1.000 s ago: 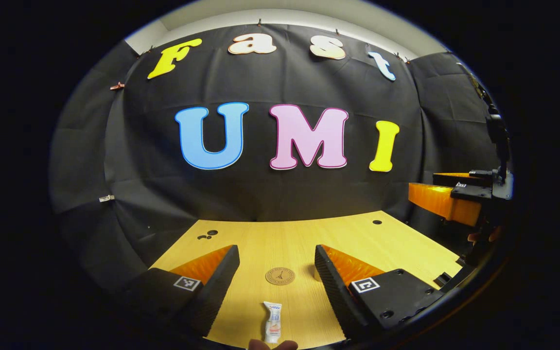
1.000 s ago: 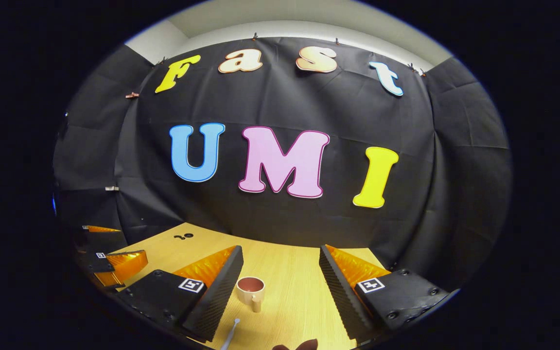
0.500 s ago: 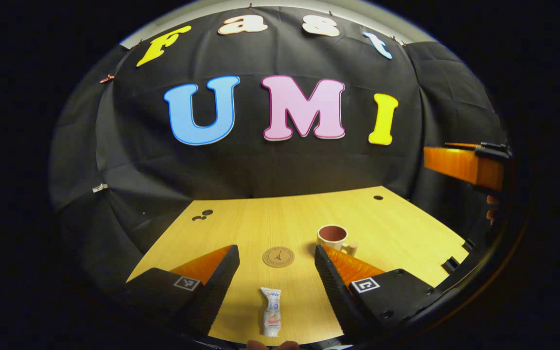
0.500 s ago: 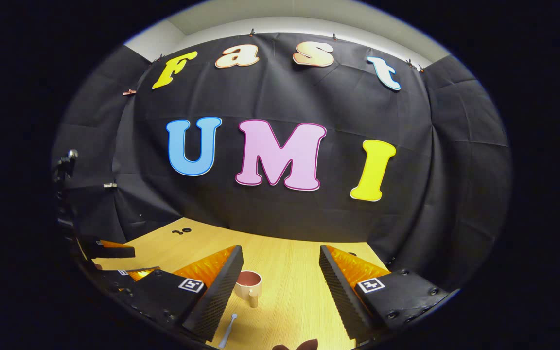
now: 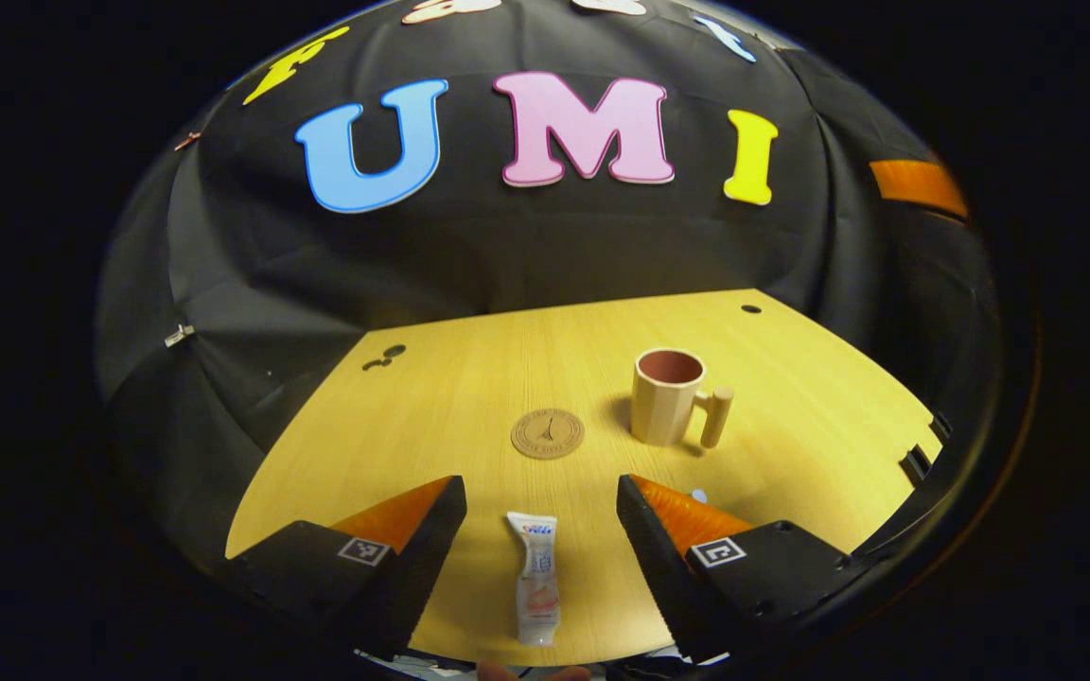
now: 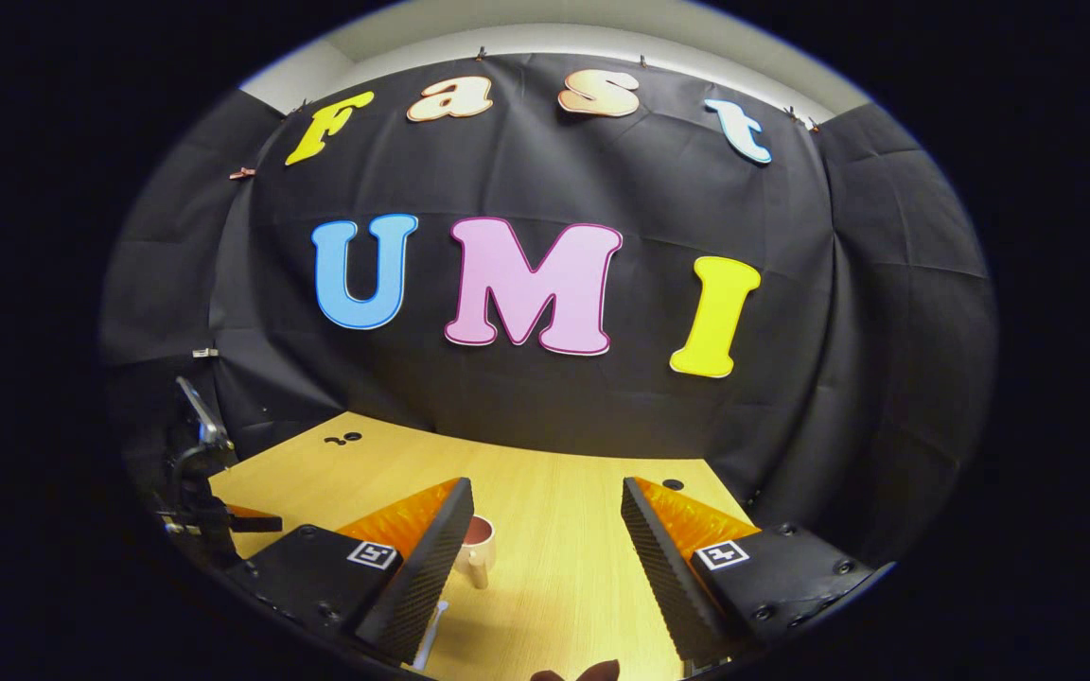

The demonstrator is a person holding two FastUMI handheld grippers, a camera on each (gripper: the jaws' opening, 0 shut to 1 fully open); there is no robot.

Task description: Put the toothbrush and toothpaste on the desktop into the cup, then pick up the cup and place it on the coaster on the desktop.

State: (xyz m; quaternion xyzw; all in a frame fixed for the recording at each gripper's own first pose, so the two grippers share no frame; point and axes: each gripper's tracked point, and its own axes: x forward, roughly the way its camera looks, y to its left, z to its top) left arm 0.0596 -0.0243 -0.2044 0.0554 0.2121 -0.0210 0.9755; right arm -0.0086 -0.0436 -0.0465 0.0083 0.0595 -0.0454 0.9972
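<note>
Both grippers spread, empty. Left gripper straddles toothpaste tube near coaster; skewed pinch risks tube slipping.

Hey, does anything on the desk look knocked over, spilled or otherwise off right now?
Nothing stands out. The cup stands upright beside the coaster, and the toothpaste lies flat between the open left gripper fingers.

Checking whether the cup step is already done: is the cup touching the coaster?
Apart. In the left gripper view, the cup stands beside the coaster with a strip of bare desktop plainly between them.
</note>
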